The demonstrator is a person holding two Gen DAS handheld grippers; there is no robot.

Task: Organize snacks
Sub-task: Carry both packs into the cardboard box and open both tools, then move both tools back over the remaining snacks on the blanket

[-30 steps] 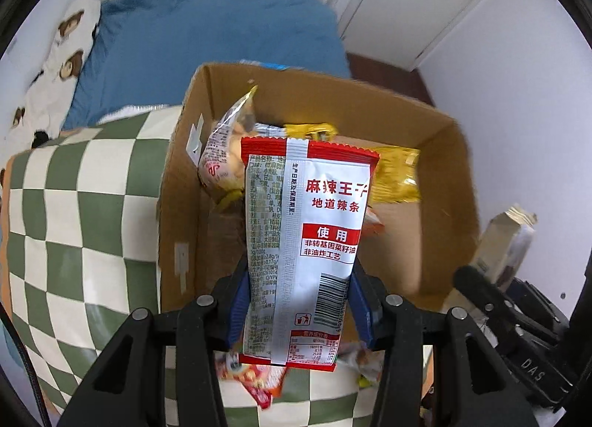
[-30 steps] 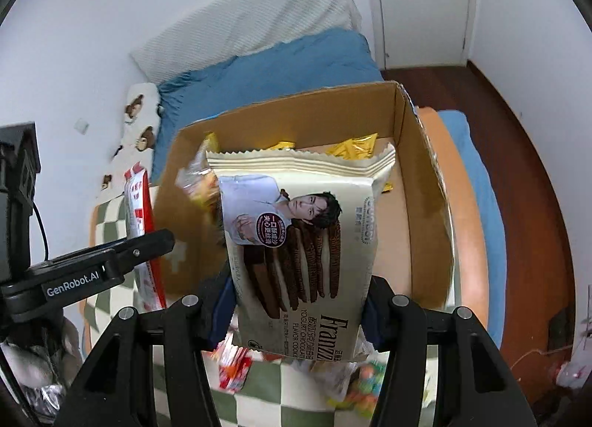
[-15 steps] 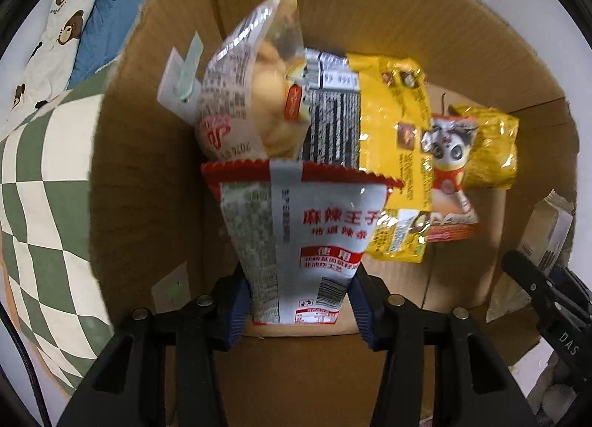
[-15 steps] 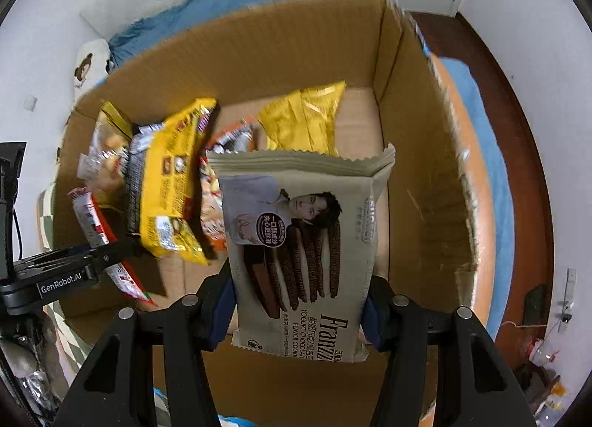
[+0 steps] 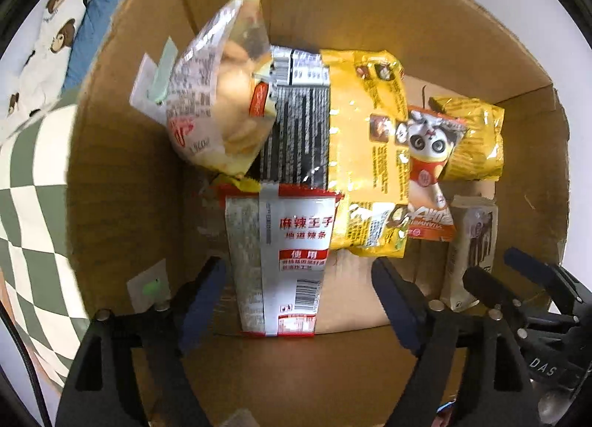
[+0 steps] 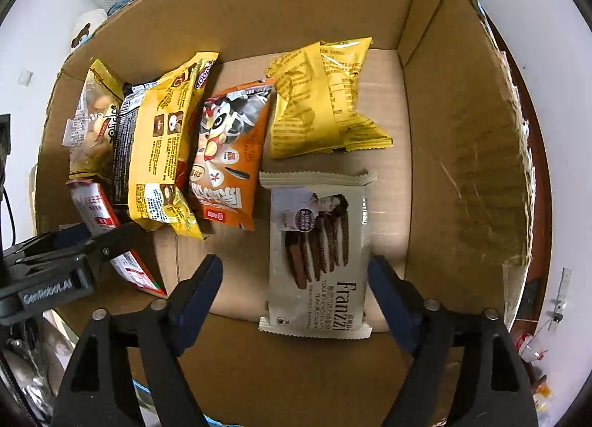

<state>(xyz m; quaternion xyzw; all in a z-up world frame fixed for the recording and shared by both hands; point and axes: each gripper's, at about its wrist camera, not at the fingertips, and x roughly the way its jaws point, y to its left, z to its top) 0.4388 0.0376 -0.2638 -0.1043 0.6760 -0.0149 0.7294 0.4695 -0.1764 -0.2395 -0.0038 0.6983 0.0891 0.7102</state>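
Both grippers are inside the cardboard box (image 5: 122,175), which also shows in the right wrist view (image 6: 462,153). My left gripper (image 5: 296,271) is open; the red-and-silver spicy strip packet (image 5: 281,264) lies on the box floor between its jaws, near the left one. The packet also shows in the right wrist view (image 6: 111,234). My right gripper (image 6: 296,271) is open; the beige Franzzi cookie pack (image 6: 318,253) lies flat on the floor between its jaws, near the right one. It shows in the left wrist view too (image 5: 470,242).
The box holds a clear bag of puffs (image 5: 222,101), a yellow-black packet (image 6: 159,146), an orange panda packet (image 6: 229,153) and a yellow packet (image 6: 322,101). A green checkered cloth (image 5: 33,205) lies left of the box. The other gripper (image 6: 63,268) sits at left.
Both grippers have opened and let go of their packs, which now lie on the box floor. Both moved deeper into the box.
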